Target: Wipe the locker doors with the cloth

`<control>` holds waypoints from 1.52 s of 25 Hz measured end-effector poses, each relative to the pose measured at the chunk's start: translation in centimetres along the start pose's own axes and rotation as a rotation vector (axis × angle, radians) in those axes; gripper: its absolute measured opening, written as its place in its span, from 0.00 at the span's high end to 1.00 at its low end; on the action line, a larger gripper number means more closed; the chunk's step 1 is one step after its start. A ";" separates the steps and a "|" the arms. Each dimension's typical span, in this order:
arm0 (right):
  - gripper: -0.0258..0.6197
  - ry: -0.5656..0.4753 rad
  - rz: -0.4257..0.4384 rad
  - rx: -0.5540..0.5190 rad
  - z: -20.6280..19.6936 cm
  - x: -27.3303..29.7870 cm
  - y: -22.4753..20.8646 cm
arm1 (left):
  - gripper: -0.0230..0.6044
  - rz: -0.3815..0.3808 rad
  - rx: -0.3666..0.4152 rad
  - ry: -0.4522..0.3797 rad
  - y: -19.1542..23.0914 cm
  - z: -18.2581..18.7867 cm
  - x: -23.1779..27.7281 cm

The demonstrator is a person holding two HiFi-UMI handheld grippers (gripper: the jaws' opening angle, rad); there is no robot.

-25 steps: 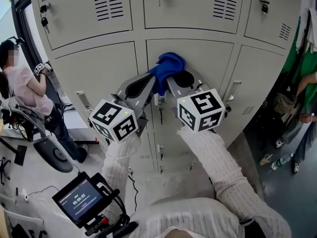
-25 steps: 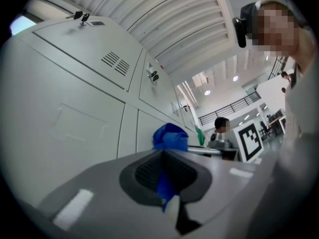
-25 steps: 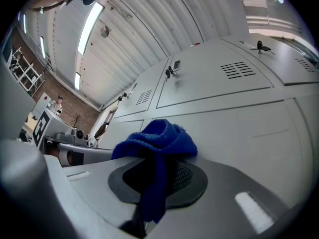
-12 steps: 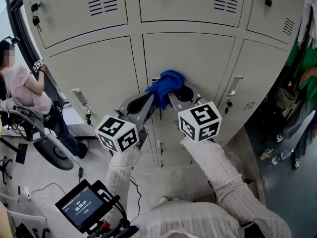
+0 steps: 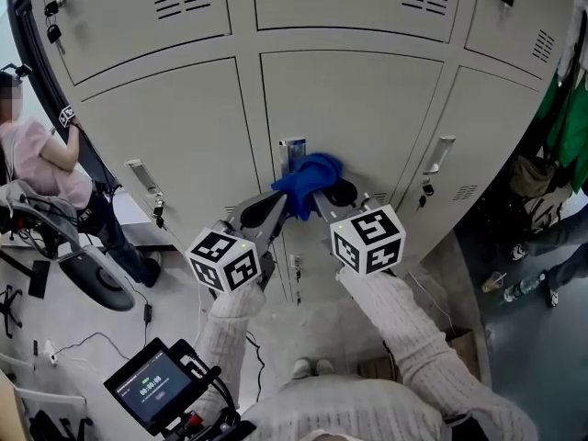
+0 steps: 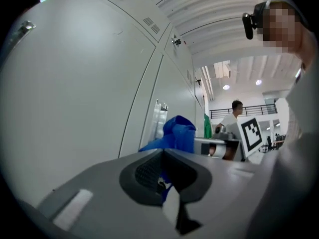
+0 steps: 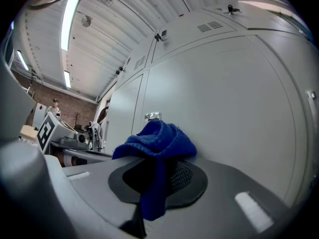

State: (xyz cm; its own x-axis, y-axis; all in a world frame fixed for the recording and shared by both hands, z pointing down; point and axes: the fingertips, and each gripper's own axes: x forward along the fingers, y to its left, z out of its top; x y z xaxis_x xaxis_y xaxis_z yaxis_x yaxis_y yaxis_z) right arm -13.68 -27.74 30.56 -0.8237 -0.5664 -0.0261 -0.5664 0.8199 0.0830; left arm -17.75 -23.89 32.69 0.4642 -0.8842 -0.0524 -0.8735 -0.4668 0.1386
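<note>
Now the cloth (image 5: 308,177) has slid down the middle door (image 5: 367,108) to 5 o'clock of its handle (image 5: 293,149). The left gripper (image 5: 278,202) and right gripper (image 5: 323,191) keep their fingers clamped on it, so a downward wipe looks under way.

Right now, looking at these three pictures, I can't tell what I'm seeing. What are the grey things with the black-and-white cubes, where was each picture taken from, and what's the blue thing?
There is no robot here. A person holds a hand tool in each hand, and each tool ends in a two-jaw claw. The cubes are markers fixed to the tools. The wide picture comes from a camera on the person's head, looking down. The other two come from cameras riding on the tools, each looking along its own jaws. The left claw and the right claw are both shut on one blue cloth. The cloth is bunched up against a grey locker door, just below the door's metal handle.
</note>
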 end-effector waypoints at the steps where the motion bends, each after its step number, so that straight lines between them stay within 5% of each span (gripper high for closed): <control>1: 0.89 0.008 -0.002 0.009 -0.6 0.0 0.0 | 0.95 0.005 -0.010 0.007 0.1 -0.6 -0.1; 25: 0.89 0.185 -0.018 0.167 -12.6 -0.2 -0.1 | 0.95 0.015 -0.250 0.149 -0.1 -12.8 0.4; 38: 0.89 0.239 0.005 0.163 -13.7 -0.4 0.3 | 0.95 0.003 -0.250 0.198 -0.8 -13.6 0.9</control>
State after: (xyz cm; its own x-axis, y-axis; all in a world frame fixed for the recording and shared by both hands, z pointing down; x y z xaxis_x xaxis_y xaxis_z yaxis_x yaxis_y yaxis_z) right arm -13.14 -28.40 44.25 -0.8082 -0.5500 0.2105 -0.5748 0.8145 -0.0788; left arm -14.60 -24.05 45.96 0.5026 -0.8534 0.1384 -0.8232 -0.4234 0.3783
